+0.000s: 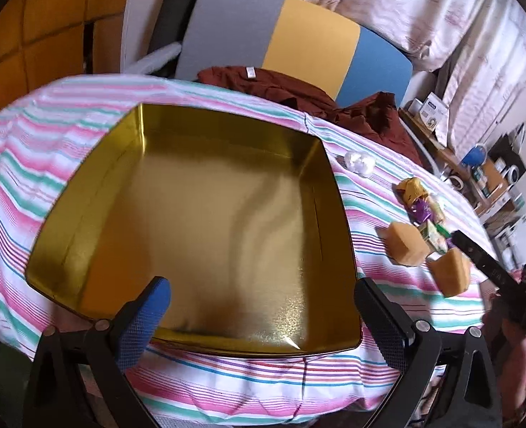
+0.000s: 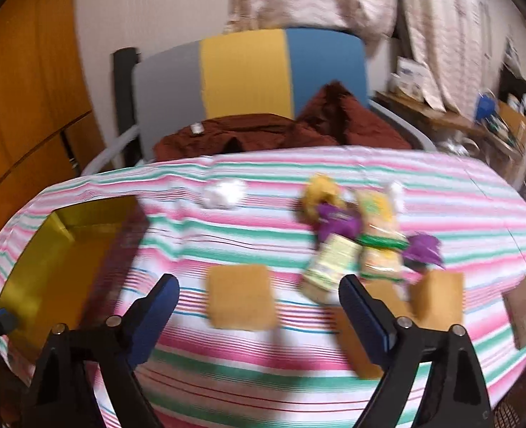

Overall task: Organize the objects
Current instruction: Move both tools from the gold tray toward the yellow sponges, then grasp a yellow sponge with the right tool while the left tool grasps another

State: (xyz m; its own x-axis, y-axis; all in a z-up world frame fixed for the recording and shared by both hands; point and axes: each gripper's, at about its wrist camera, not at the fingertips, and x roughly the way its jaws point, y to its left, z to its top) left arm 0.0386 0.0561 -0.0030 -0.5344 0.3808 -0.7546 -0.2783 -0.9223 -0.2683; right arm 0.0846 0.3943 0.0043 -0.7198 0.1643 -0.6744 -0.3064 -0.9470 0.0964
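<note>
A gold tin tray lies on the striped tablecloth; it shows nothing inside. My left gripper is open and empty over the tray's near edge. In the right wrist view the tray sits at the left. My right gripper is open and empty above a tan packet. More tan packets and a pile of yellow, green and purple snack packets lie beyond it. These also show in the left wrist view, with tan packets and the snack pile right of the tray.
A white crumpled wrapper lies mid-table. A brown box sits at the right edge. A dark red garment lies on the far edge before a grey, yellow and blue chair. A cluttered shelf stands at the right.
</note>
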